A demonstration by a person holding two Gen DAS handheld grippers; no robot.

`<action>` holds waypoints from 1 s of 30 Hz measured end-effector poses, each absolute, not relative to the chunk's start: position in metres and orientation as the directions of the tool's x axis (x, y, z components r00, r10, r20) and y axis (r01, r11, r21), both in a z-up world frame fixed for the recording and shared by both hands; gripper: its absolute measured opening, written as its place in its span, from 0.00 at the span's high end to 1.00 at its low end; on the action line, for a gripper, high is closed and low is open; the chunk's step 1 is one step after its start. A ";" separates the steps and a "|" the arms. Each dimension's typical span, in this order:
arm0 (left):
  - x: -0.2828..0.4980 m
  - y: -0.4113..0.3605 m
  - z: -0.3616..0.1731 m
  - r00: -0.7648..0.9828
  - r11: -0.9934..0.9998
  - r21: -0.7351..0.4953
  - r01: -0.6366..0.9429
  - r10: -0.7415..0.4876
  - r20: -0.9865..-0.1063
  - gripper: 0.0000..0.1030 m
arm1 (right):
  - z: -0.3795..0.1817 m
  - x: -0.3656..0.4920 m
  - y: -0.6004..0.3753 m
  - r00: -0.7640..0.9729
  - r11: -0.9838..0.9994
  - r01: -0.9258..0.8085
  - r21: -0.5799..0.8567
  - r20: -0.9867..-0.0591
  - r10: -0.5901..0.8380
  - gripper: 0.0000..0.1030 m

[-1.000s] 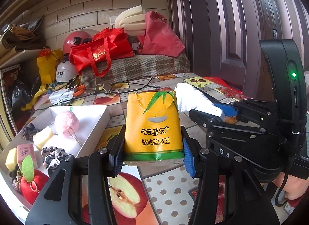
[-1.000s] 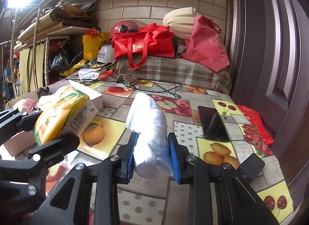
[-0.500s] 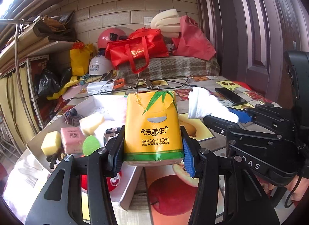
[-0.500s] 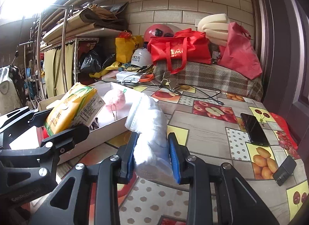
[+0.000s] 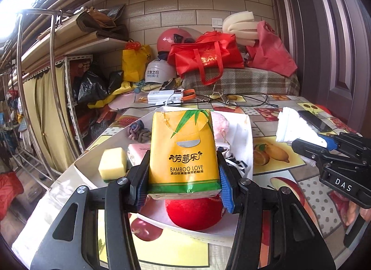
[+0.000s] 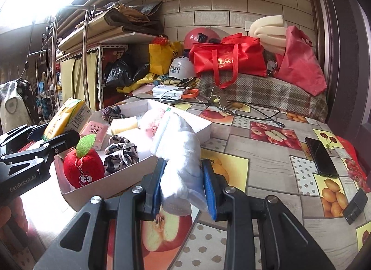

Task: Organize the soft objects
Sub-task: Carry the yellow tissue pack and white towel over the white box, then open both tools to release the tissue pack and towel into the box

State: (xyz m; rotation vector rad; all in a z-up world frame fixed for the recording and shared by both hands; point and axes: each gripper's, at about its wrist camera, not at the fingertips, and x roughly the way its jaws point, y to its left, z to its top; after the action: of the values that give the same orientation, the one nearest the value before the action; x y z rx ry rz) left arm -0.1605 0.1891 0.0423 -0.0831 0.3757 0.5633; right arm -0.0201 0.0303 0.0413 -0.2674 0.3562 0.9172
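Note:
My left gripper [image 5: 183, 181] is shut on a yellow Bamboo Love tissue pack [image 5: 183, 151] and holds it above the near end of a white cardboard box [image 5: 248, 130]. The pack also shows in the right wrist view [image 6: 67, 117]. My right gripper [image 6: 183, 184] is shut on a rolled white towel [image 6: 180, 149], held just right of the box [image 6: 204, 128]. In the box lie a red plush apple [image 6: 81, 168], a patterned scrunchie [image 6: 120, 151], a yellow sponge [image 5: 113, 161], a pink pack [image 6: 95, 130], a pink pom-pom [image 6: 150, 119] and a dark scrunchie [image 6: 111, 112].
The table has a fruit-print cloth [image 6: 266, 154]. A black phone [image 6: 321, 156] and a small black device [image 6: 354, 205] lie at the right. Cables, a white gadget [image 6: 169, 91], helmets and red bags [image 6: 227, 61] crowd the far end. Metal shelving [image 5: 58, 84] stands at the left.
Both grippers have moved left with their loads. The tissue pack now hangs over the box instead of the bare table, and the towel has come up beside the box.

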 end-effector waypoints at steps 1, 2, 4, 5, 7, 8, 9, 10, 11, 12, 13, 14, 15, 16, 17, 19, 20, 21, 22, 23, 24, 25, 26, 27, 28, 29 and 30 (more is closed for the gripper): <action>-0.160 0.194 0.042 0.771 0.838 0.030 -0.546 0.516 -0.373 0.51 | 0.041 -0.022 0.035 0.551 0.576 -0.814 -0.073 -0.409 0.727 0.70; -0.159 0.200 0.041 0.763 0.831 0.033 -0.555 0.524 -0.378 0.51 | 0.042 -0.023 0.040 0.546 0.569 -0.819 -0.075 -0.409 0.731 0.70; -0.156 0.209 0.040 0.748 0.821 0.036 -0.570 0.537 -0.390 0.51 | 0.041 -0.026 0.049 0.526 0.548 -0.833 -0.074 -0.408 0.746 0.70; -0.154 0.214 0.039 0.742 0.817 0.036 -0.575 0.540 -0.396 0.51 | 0.042 -0.028 0.053 0.517 0.538 -0.840 -0.073 -0.407 0.753 0.70; -0.151 0.221 0.039 0.733 0.810 0.038 -0.585 0.547 -0.404 0.51 | 0.041 -0.032 0.062 0.499 0.516 -0.853 -0.075 -0.406 0.766 0.70; -0.150 0.225 0.038 0.729 0.807 0.038 -0.589 0.551 -0.406 0.51 | 0.041 -0.035 0.066 0.494 0.509 -0.857 -0.079 -0.405 0.769 0.70; -0.149 0.228 0.038 0.726 0.804 0.037 -0.593 0.555 -0.406 0.51 | 0.041 -0.037 0.071 0.487 0.501 -0.862 -0.081 -0.406 0.773 0.70; -0.148 0.231 0.038 0.723 0.801 0.035 -0.598 0.557 -0.408 0.51 | 0.041 -0.038 0.075 0.482 0.494 -0.866 -0.083 -0.406 0.776 0.70; -0.148 0.234 0.038 0.719 0.797 0.030 -0.603 0.559 -0.412 0.51 | 0.041 -0.040 0.079 0.477 0.487 -0.869 -0.085 -0.407 0.779 0.70; -0.147 0.237 0.038 0.717 0.795 0.023 -0.606 0.559 -0.417 0.51 | 0.041 -0.041 0.083 0.471 0.480 -0.873 -0.086 -0.409 0.782 0.70; -0.146 0.240 0.038 0.716 0.794 0.017 -0.607 0.557 -0.420 0.51 | 0.041 -0.041 0.087 0.463 0.472 -0.877 -0.087 -0.413 0.784 0.70; -0.146 0.243 0.038 0.716 0.794 0.012 -0.608 0.555 -0.423 0.51 | 0.040 -0.042 0.092 0.456 0.465 -0.881 -0.088 -0.418 0.786 0.70; -0.145 0.245 0.037 0.716 0.793 0.009 -0.609 0.554 -0.425 0.51 | 0.040 -0.042 0.096 0.448 0.457 -0.885 -0.089 -0.425 0.786 0.70; -0.144 0.248 0.037 0.714 0.792 0.007 -0.610 0.554 -0.428 0.51 | 0.039 -0.042 0.100 0.438 0.446 -0.890 -0.092 -0.437 0.786 0.70; -0.142 0.251 0.037 0.711 0.790 0.007 -0.613 0.556 -0.431 0.51 | 0.038 -0.042 0.106 0.424 0.431 -0.897 -0.095 -0.454 0.783 0.70; -0.137 0.257 0.038 0.704 0.783 0.005 -0.622 0.561 -0.436 0.51 | 0.034 -0.041 0.118 0.394 0.400 -0.911 -0.101 -0.502 0.770 0.70; -0.134 0.261 0.037 0.699 0.779 0.003 -0.627 0.563 -0.441 0.51 | 0.031 -0.040 0.125 0.377 0.384 -0.918 -0.101 -0.526 0.762 0.70; -0.131 0.265 0.037 0.691 0.775 0.002 -0.632 0.566 -0.449 0.51 | 0.029 -0.039 0.130 0.362 0.370 -0.924 -0.099 -0.545 0.756 0.70; -0.127 0.269 0.037 0.683 0.770 -0.001 -0.638 0.566 -0.461 0.51 | 0.027 -0.038 0.135 0.354 0.364 -0.926 -0.100 -0.559 0.749 0.70; -0.124 0.273 0.036 0.676 0.765 -0.007 -0.644 0.565 -0.473 0.51 | 0.027 -0.037 0.139 0.356 0.364 -0.926 -0.105 -0.565 0.744 0.70; -0.122 0.277 0.035 0.670 0.761 -0.013 -0.648 0.563 -0.484 0.51 | 0.027 -0.035 0.142 0.364 0.368 -0.923 -0.112 -0.565 0.741 0.70; -0.120 0.281 0.034 0.664 0.755 -0.020 -0.655 0.563 -0.492 0.51 | 0.027 -0.032 0.146 0.378 0.379 -0.917 -0.121 -0.564 0.735 0.70; -0.118 0.284 0.034 0.657 0.749 -0.024 -0.662 0.566 -0.498 0.51 | 0.027 -0.027 0.150 0.391 0.393 -0.911 -0.125 -0.565 0.727 0.70; -0.117 0.287 0.033 0.650 0.741 -0.025 -0.671 0.571 -0.502 0.51 | 0.027 -0.021 0.153 0.401 0.407 -0.905 -0.124 -0.567 0.720 0.70; -0.115 0.290 0.033 0.642 0.734 -0.025 -0.679 0.578 -0.503 0.51 | 0.028 -0.015 0.156 0.411 0.423 -0.898 -0.119 -0.568 0.713 0.70; -0.114 0.293 0.033 0.636 0.727 -0.023 -0.686 0.584 -0.505 0.51 | 0.028 -0.009 0.157 0.419 0.438 -0.892 -0.112 -0.568 0.708 0.70; -0.112 0.295 0.033 0.629 0.721 -0.021 -0.692 0.589 -0.508 0.51 | 0.029 -0.005 0.159 0.421 0.446 -0.889 -0.104 -0.569 0.706 0.70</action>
State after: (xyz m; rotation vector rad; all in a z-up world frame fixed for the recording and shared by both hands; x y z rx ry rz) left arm -0.1121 0.2948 0.0326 -0.2233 0.4982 0.7408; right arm -0.0050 0.1586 0.0285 -0.4254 0.4873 1.0374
